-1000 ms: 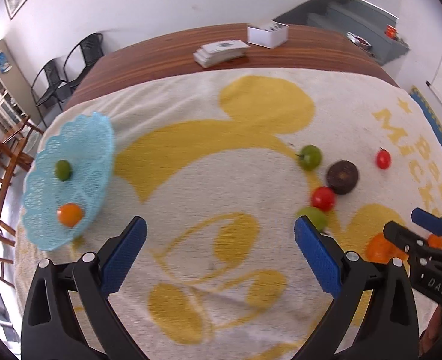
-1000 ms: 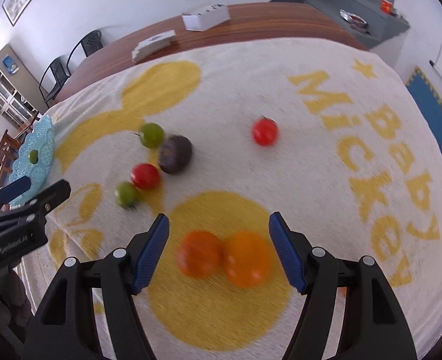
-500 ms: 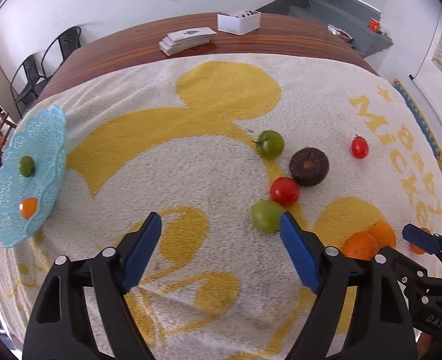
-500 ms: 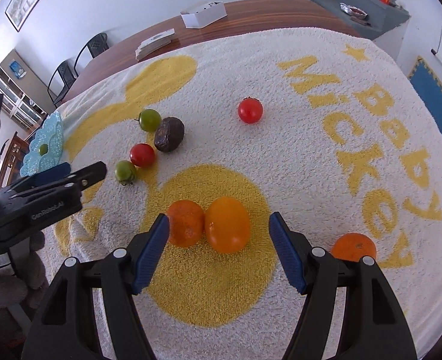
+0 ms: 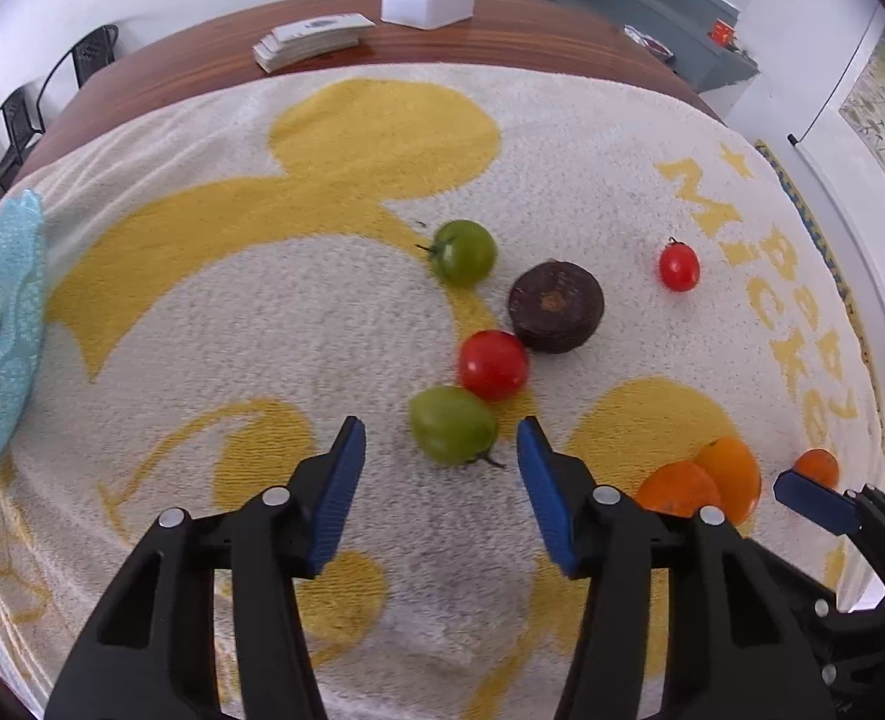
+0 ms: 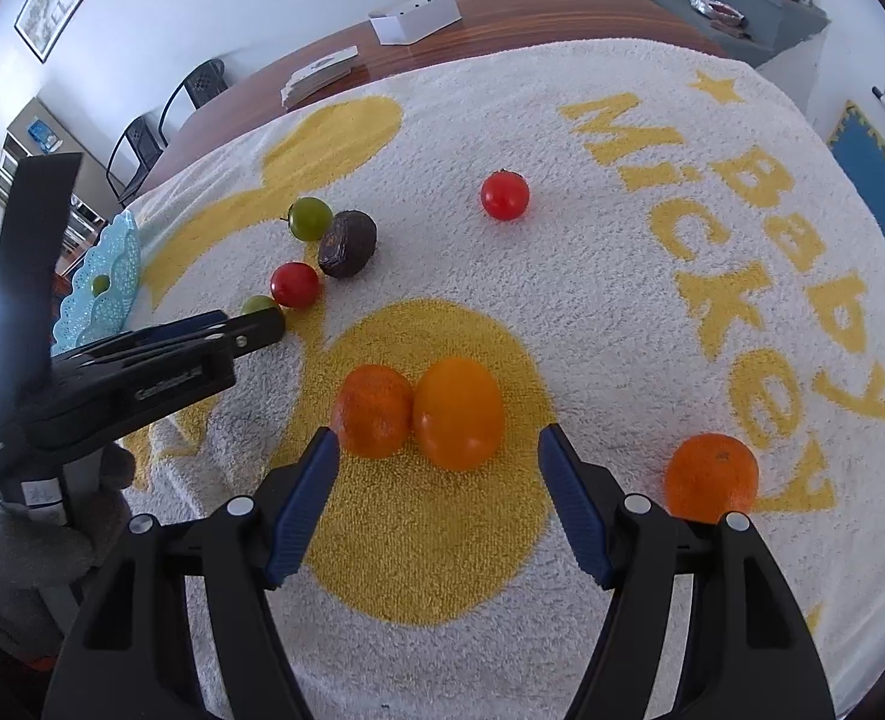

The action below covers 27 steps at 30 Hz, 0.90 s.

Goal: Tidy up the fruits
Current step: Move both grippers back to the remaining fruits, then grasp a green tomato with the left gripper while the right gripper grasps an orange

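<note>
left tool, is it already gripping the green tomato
No, the open left tool only flanks the light green tomato; neither pad touches it.

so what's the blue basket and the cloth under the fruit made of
The blue basket looks like moulded plastic: pale turquoise, pierced in a lace-like pattern, with a scalloped rim. The cloth looks like terry towelling, cream with yellow print and a looped, fuzzy pile; the fibre itself can't be told.
</note>
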Available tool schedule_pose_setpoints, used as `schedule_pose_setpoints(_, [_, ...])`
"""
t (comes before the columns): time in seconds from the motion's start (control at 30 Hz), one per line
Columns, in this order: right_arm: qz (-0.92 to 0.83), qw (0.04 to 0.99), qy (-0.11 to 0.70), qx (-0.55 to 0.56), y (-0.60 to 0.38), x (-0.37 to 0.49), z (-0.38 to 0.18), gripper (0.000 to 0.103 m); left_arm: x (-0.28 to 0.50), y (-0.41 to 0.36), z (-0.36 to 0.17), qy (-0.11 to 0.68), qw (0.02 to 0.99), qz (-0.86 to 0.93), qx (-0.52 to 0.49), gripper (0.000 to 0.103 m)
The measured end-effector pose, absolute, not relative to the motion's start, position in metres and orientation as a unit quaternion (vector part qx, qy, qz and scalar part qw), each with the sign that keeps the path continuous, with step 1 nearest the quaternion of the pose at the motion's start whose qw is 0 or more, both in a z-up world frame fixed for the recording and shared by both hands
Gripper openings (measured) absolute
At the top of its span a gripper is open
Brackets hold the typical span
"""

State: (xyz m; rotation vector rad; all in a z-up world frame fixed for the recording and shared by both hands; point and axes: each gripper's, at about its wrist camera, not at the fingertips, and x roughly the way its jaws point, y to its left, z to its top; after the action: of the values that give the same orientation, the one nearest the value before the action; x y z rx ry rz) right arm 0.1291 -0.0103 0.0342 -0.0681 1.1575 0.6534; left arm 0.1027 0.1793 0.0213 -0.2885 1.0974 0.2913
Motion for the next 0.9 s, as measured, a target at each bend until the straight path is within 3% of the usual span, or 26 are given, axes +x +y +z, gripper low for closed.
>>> schedule_pose_setpoints(0.17, [0.303,0.787,0.537,-0.031,-0.013,0.126,0.034,0.069,0.103,0.179,0.016,0.522,0.83,0.134,-0.141,0.03])
schedule_pose_setpoints(0.47, [0.295,0.786,0.542,-0.038,-0.016,0.124,0.029,0.068,0.092,0.185,0.024,0.508,0.84,0.133,-0.139,0.029])
schedule_pose_setpoints(0.53, [0.292,0.786,0.544,-0.042,-0.016,0.125,0.027,0.055,0.088,0.186,0.028,0.504,0.842,0.134,-0.136,0.03])
schedule_pose_setpoints(0.63, [0.285,0.789,0.542,-0.052,-0.014,0.129,0.024,0.048,0.082,0.185,0.034,0.499,0.845,0.13,-0.138,0.029])
schedule_pose_setpoints(0.9, [0.285,0.79,0.538,-0.062,0.0,0.139,0.019,0.042,0.071,0.184,0.041,0.496,0.848,0.135,-0.132,0.03])
